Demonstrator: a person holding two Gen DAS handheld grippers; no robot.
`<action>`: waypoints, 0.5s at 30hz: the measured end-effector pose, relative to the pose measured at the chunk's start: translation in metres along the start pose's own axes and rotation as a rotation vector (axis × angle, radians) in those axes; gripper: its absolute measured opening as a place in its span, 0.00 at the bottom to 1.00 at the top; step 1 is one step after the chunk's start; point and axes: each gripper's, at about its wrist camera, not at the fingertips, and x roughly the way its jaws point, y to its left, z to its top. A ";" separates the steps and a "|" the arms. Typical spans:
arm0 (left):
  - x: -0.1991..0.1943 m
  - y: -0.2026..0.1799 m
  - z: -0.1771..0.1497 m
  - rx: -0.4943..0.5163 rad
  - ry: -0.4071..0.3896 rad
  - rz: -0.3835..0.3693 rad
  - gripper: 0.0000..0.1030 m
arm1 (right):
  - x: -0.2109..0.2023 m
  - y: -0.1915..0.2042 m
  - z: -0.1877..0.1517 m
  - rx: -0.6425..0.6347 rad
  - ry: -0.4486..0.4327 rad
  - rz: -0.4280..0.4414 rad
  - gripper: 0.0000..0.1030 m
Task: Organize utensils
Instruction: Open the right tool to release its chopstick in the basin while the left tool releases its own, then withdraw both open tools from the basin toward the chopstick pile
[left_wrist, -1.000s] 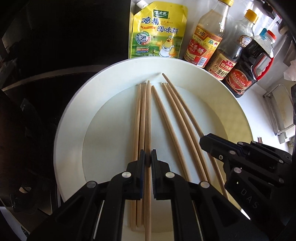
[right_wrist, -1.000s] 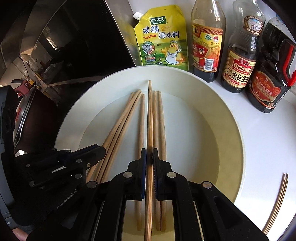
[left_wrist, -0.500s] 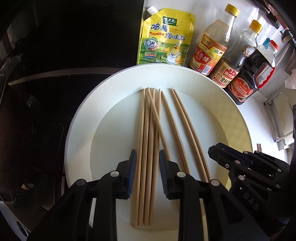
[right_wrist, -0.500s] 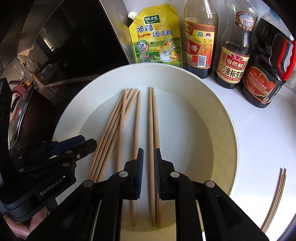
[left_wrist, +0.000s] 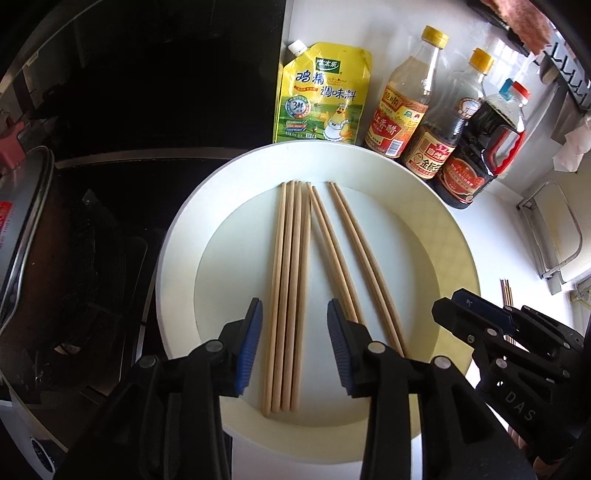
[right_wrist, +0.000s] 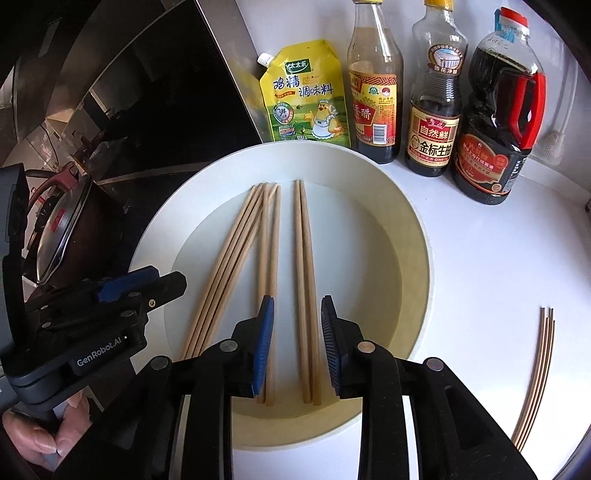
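Observation:
Several wooden chopsticks (left_wrist: 291, 280) lie lengthwise in a big white plate (left_wrist: 454, 258). My left gripper (left_wrist: 294, 314) is open and empty above the left bundle of chopsticks. My right gripper (right_wrist: 297, 314) is open and empty above the right pair of chopsticks (right_wrist: 306, 280) in the same plate (right_wrist: 413, 258). The right gripper (left_wrist: 465, 314) also shows at the right of the left wrist view, and the left gripper (right_wrist: 162, 284) at the left of the right wrist view. Nothing is held.
A yellow seasoning pouch (left_wrist: 323, 99) and three sauce bottles (right_wrist: 436, 96) stand behind the plate. More thin sticks (right_wrist: 535, 380) lie on the white counter at the right. A dark stove with a pot (right_wrist: 62, 229) is at the left. A wire rack (left_wrist: 550, 236) is far right.
Both grippers opened and let go of their chopsticks, then drew back and up. The chopsticks now lie loose in the plate in neater groups.

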 end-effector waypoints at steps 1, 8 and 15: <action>-0.003 -0.002 -0.001 0.004 -0.007 0.000 0.37 | -0.004 0.000 -0.002 0.001 -0.007 -0.001 0.26; -0.024 -0.018 -0.013 0.030 -0.045 -0.003 0.52 | -0.028 -0.005 -0.017 0.021 -0.047 0.001 0.31; -0.038 -0.037 -0.023 0.061 -0.061 -0.011 0.56 | -0.048 -0.020 -0.033 0.044 -0.075 -0.004 0.36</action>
